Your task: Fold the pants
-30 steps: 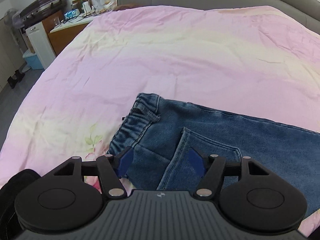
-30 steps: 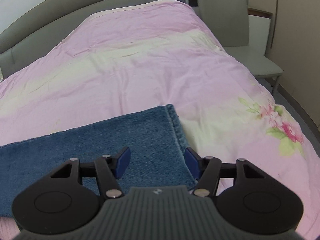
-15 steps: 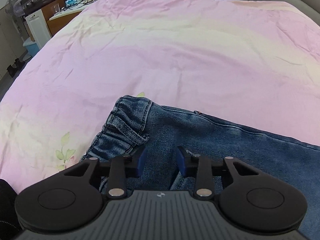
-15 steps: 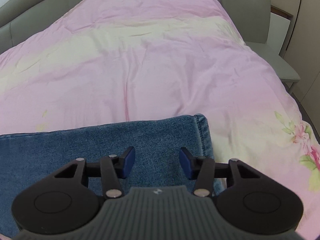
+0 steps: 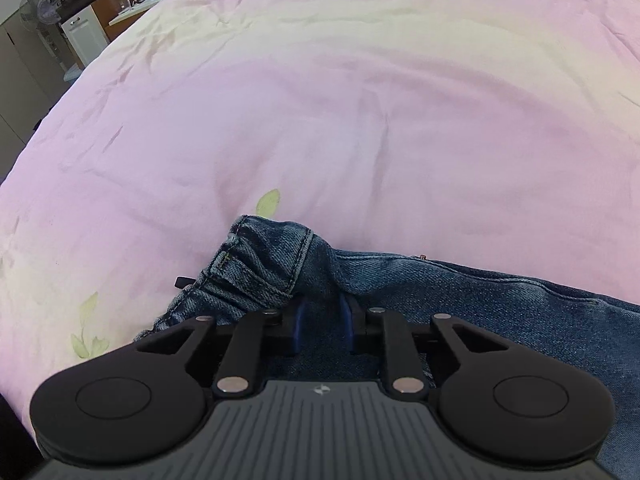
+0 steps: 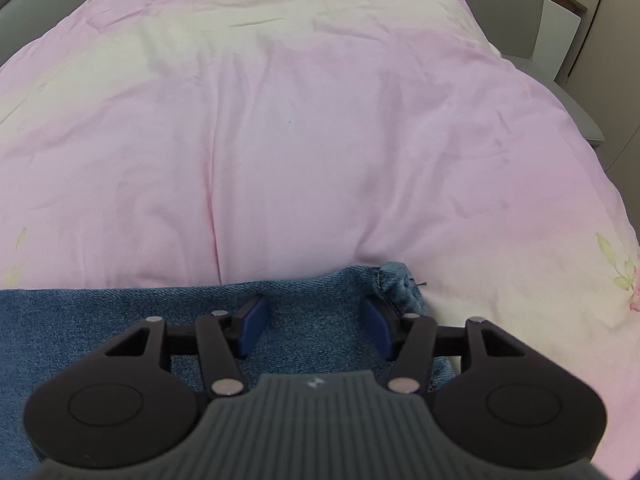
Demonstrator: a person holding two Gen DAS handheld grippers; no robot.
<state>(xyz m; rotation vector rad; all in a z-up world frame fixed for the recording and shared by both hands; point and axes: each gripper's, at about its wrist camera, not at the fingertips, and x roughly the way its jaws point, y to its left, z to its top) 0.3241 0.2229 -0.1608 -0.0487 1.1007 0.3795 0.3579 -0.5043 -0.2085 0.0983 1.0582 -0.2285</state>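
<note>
The pants [image 5: 460, 296] lie flat on the pink bedcover [image 5: 320, 120], occupying the lower part of both wrist views, with their long axis running left to right across the frames: the waistband [image 5: 256, 268] sits at lower centre-left of the left wrist view, the leg hem [image 6: 394, 284] at lower centre-right of the right wrist view. Each end thus lies directly ahead of and beneath its own tool. The left gripper [image 5: 322, 320] is narrowed onto a raised ridge of denim just right of the bunched waistband and appears to be pinching it. The right gripper [image 6: 314, 320] stands spread wide over flat denim beside the hem, nothing caught between its pads. The garment is mid-blue denim, elastic waist gathered and lifted, leg smooth, hem corner slightly curled. Judgement: the right side has yet to close before both ends can be lifted together.
</note>
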